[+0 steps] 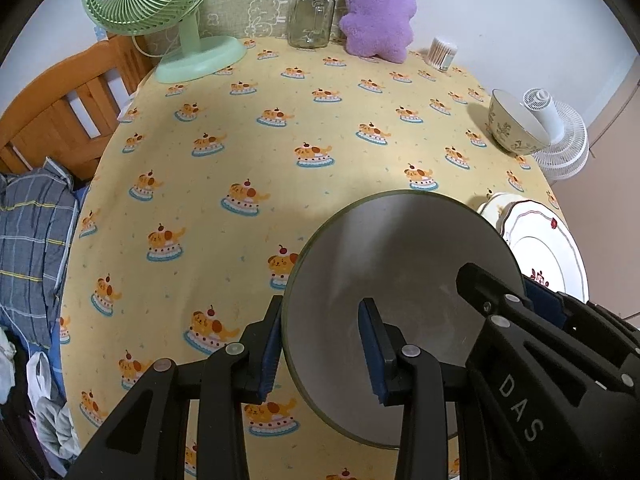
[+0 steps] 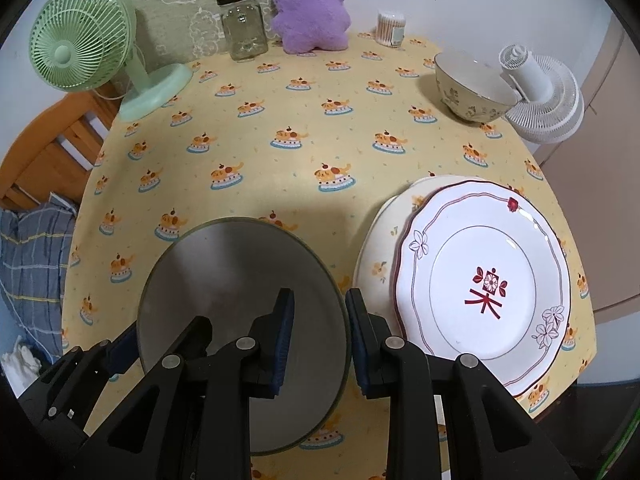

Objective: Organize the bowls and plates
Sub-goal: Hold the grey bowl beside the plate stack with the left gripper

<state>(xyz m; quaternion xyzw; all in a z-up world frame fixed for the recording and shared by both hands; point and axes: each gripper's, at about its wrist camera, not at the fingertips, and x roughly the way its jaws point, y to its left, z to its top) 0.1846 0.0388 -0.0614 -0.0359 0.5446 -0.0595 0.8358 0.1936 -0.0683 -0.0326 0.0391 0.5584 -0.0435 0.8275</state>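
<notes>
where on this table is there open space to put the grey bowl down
The middle of the tablecloth is free, between the green fan and the floral bowl. The right edge is crowded by stacked plates; the back edge by jar, purple plush and cotton swabs.

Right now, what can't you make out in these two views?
- Cream plate: mostly covered by the red-trimmed plate in both views.
- Grey bowl: near rim hidden by both grippers.
- Floral bowl: inside hidden in the left view.
- Cotton swab tub: label too small.
</notes>
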